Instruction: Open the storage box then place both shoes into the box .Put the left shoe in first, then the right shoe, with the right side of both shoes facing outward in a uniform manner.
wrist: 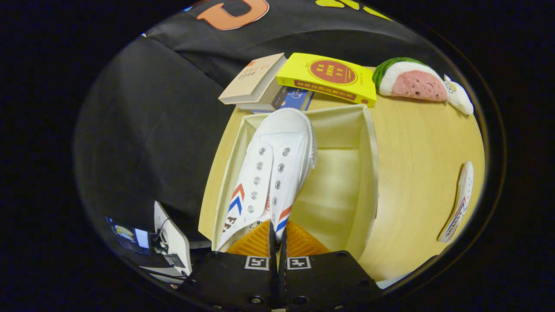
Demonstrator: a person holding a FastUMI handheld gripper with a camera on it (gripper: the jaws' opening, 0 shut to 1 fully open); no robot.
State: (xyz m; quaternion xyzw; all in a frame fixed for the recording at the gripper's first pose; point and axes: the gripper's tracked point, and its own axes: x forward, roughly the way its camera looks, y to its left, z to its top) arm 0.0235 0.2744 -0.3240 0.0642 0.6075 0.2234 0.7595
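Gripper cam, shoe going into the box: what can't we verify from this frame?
- Held shoe: heel and sole hidden behind the gripper pads, which press its heel edge.
- Storage box: near wall covered by the gripper body; floor under the shoe hidden.
- Second shoe on the table: squeezed at the fisheye rim, so left or right is unreadable.
- Blue book: mostly under the yellow book.

One shoe [271, 173] lies in the box [368, 173]; the other shoe [459, 203] lies right of it.
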